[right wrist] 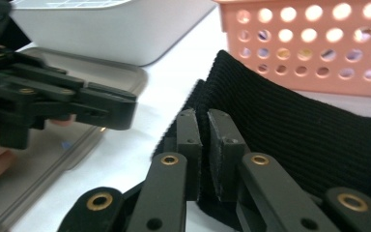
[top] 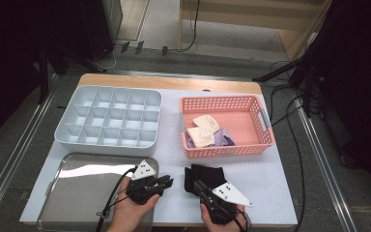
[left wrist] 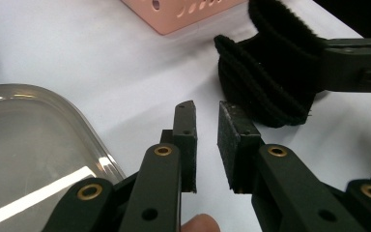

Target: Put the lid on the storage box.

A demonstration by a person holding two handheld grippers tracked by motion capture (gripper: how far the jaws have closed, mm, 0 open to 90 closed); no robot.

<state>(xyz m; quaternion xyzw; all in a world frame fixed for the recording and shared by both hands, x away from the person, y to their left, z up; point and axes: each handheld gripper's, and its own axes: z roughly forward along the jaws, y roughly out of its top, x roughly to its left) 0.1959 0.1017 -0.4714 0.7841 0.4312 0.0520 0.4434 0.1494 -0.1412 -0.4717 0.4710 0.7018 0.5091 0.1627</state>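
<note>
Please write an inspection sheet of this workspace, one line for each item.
Surface: white table top, wooden edge at the far side.
Job's things: black ribbed sock on the table in front of the pink basket; the basket holds cream and purple socks.
Clutter: grey compartment tray, its cells bare; metal tray at the near left.
Grippers: right claw shut on the black ribbed sock's edge; left claw holds nothing, a narrow gap between its jaws, pointing at the sock.
Cables: one trails from the left claw over the metal tray; more on the floor at the right.
Surroundings: grey floor, metal rails on both sides, dark stands.
</note>
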